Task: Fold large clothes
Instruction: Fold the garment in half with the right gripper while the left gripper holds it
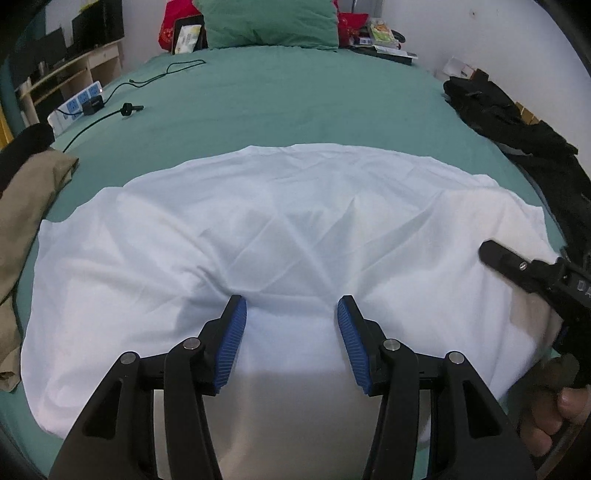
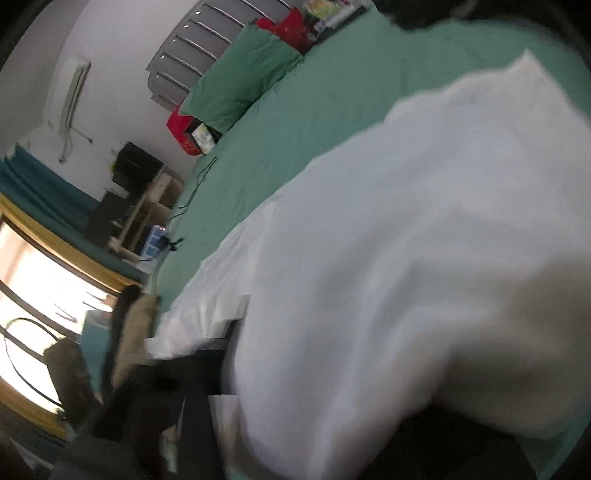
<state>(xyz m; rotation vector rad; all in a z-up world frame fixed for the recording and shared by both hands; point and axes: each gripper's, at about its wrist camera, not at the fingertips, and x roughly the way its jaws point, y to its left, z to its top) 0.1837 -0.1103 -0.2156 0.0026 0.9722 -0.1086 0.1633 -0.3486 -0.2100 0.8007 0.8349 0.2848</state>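
A large white garment lies spread and wrinkled across the near part of the green bed. My left gripper is open, its blue pads just above the garment's near middle, holding nothing. My right gripper shows at the right edge of the left wrist view, over the garment's right side; its fingertips are hard to make out. In the blurred, tilted right wrist view the white garment fills the frame and hides the right gripper's fingers.
A tan garment lies at the bed's left edge and black clothes at the right. A power strip with black cables lies at the far left. A green pillow and red items are at the headboard.
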